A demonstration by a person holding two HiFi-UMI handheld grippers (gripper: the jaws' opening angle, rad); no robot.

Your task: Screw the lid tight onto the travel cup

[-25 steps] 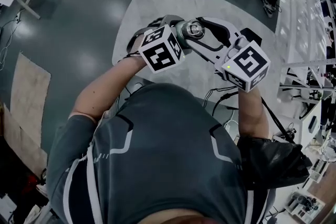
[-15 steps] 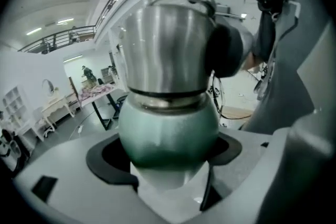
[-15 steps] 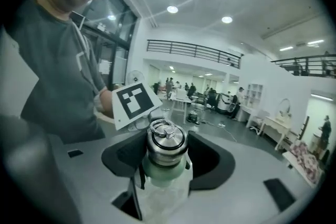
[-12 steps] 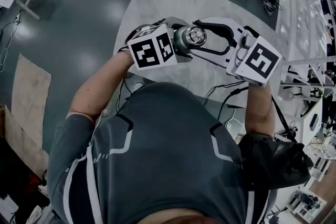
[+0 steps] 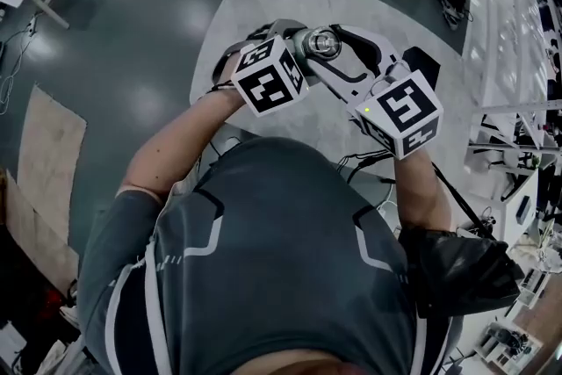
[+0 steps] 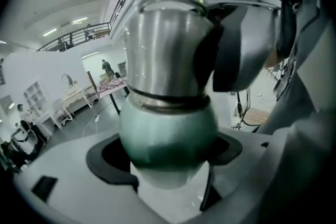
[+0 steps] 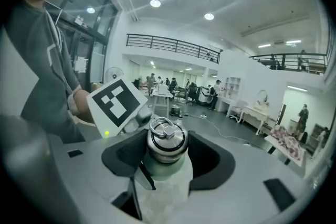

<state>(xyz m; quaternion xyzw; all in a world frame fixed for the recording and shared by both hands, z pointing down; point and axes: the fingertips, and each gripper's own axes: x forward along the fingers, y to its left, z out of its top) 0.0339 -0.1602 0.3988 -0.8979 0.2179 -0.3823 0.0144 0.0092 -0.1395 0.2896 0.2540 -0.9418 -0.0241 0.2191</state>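
While clamped, rounded green cup, steel lid

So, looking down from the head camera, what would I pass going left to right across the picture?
Wooden board on the floor → left marker cube → cup lid → right marker cube → white shelving.
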